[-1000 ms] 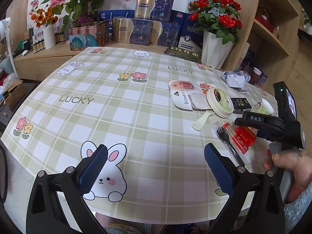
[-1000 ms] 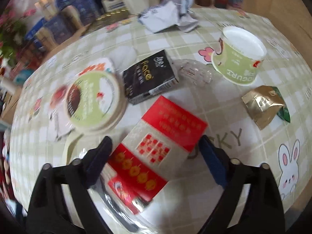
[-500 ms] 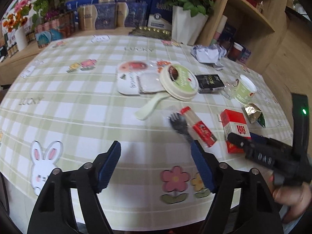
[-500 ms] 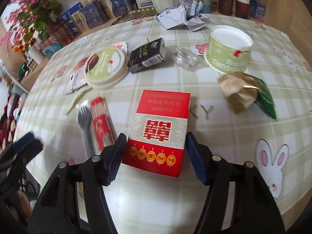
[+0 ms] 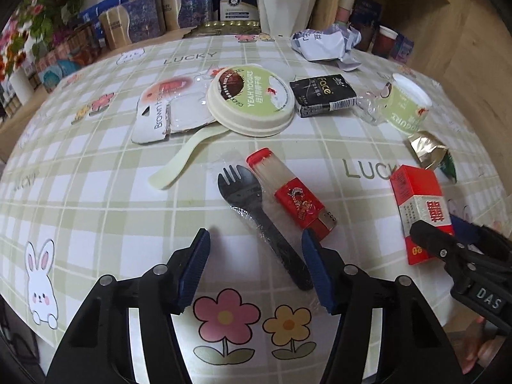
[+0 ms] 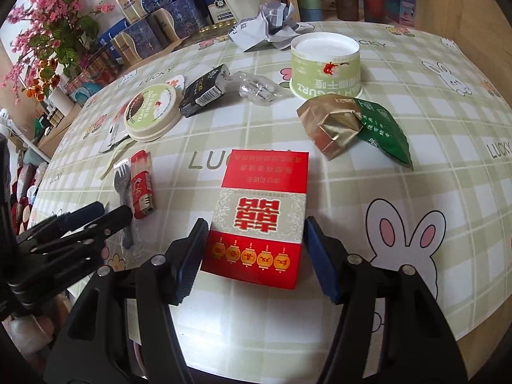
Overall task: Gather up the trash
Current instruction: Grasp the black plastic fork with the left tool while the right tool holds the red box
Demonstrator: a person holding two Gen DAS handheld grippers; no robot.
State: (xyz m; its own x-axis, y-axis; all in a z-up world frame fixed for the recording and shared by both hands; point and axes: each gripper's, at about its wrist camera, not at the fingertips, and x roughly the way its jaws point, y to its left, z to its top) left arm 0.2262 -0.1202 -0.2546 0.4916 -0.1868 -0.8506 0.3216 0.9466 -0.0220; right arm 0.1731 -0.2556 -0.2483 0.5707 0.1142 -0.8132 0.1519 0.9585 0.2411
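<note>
So both claws are parked at the near edge of the table (image 5: 96, 166), each lined up on its own bit of trash. The right gripper (image 6: 254, 256) sits right over the red cigarette box (image 6: 259, 220): the box's near end lies between the blue pads, left pad looking like it's touching or as good as touching the box's edge, right pad with a sliver of gap, so I'd call the jaws half open and not clamped on it. The box's long axis runs straight away from the claw, which is handy, because the pads would close across its narrow width. The left gripper (image 5: 256, 268) is closing at this moment, and the handle of the wrapped black fork (image 5: 256, 217) runs diagonally between its pads, hugging the right one, head pointing up and left; no squeeze on it that I can see. Just beside the fork is the red lighter (image 5: 291, 195), parallel to it, close enough that I reckon it could get nudged. Further out are the yogurt lid (image 5: 251, 100), the black Face pack (image 5: 323, 94), the yogurt cup (image 6: 326, 64), the gold-green wrapper (image 6: 348, 124) and the crumpled paper (image 6: 265, 28) at the back. Each arm is nearest its own target, I'd say.
</note>
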